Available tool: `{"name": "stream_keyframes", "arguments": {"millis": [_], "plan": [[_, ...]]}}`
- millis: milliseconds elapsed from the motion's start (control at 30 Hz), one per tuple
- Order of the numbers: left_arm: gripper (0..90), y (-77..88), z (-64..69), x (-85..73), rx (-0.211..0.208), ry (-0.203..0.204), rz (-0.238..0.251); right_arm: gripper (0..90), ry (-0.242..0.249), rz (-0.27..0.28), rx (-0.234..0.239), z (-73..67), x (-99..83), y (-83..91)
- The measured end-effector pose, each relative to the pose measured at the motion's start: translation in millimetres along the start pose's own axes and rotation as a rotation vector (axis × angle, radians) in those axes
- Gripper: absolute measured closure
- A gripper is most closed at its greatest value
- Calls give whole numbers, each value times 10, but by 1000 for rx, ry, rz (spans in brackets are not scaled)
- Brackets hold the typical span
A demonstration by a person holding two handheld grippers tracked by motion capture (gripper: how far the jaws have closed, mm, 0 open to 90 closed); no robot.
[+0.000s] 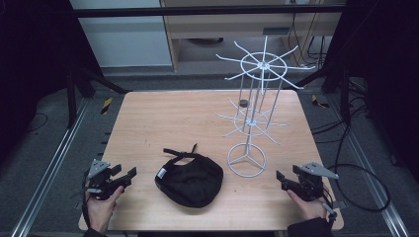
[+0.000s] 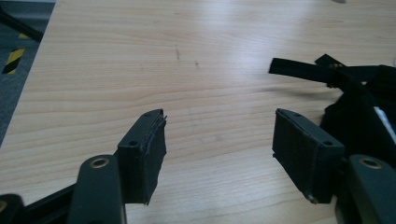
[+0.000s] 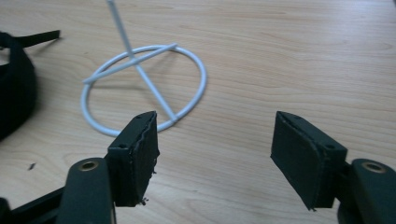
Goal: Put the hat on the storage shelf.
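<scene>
Fingers (image 2: pixel 144 154) of the left gripper (image 1: pixel 118 177) stand spread wide with bare wood between them, holding nothing and touching nothing; the black cap (image 1: pixel 190 180) lies just beside the right-hand finger in the left gripper view, its strap (image 2: pixel 303 71) stretched across the table (image 1: pixel 163 118). The right gripper (image 1: pixel 286 180) is equally wide apart and empty, its fingers (image 3: pixel 135 149) hovering just short of the ring base (image 3: pixel 196 93) of the white wire display stand (image 1: pixel 257 98). In the high view, each gripper sits near a front corner of the table, held by a hand (image 1: pixel 101 207). The cap rests crown-up near the front middle, close to the left of the stand's base, apart from both grippers.
</scene>
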State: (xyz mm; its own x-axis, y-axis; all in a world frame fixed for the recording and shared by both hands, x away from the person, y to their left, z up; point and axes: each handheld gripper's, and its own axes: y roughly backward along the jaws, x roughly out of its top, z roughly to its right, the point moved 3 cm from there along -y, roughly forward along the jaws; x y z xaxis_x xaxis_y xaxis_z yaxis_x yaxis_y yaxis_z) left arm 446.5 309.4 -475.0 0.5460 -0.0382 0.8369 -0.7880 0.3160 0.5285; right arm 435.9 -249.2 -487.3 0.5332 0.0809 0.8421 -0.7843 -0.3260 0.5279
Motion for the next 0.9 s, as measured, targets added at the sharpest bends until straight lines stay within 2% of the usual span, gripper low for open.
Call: {"name": "stream_keyframes", "arguments": {"millis": [67, 200, 300, 467, 500, 533, 567, 733, 833, 900], "plan": [[372, 33, 66, 14, -17, -9, 15, 348, 28, -4, 13, -51, -4, 3], [416, 87, 149, 34, -41, -10, 41, 377, 38, -12, 40, -129, -2, 10], [432, 122, 249, 49, -78, -14, 54, 422, 70, -8, 68, -259, 22, 15], [443, 117, 346, 60, -87, -25, 48, 443, 92, -8, 130, -466, 66, -9], [445, 117, 346, 60, -87, -25, 48, 443, 92, -8, 130, -466, 66, -9], [446, 114, 383, 69, -92, -32, 47, 448, 104, -2, 147, -551, 85, -24], [447, 114, 383, 69, -92, -32, 47, 448, 104, -2, 147, -551, 85, -24], [445, 105, 493, 95, -106, -48, 52, 474, 116, 21, 195, -749, 157, -51], [445, 94, 533, 102, -113, -52, 48, 496, 125, 20, 208, -810, 181, -73], [445, 80, 599, 122, -122, -58, 48, 512, 139, 15, 232, -911, 210, -108]]}}
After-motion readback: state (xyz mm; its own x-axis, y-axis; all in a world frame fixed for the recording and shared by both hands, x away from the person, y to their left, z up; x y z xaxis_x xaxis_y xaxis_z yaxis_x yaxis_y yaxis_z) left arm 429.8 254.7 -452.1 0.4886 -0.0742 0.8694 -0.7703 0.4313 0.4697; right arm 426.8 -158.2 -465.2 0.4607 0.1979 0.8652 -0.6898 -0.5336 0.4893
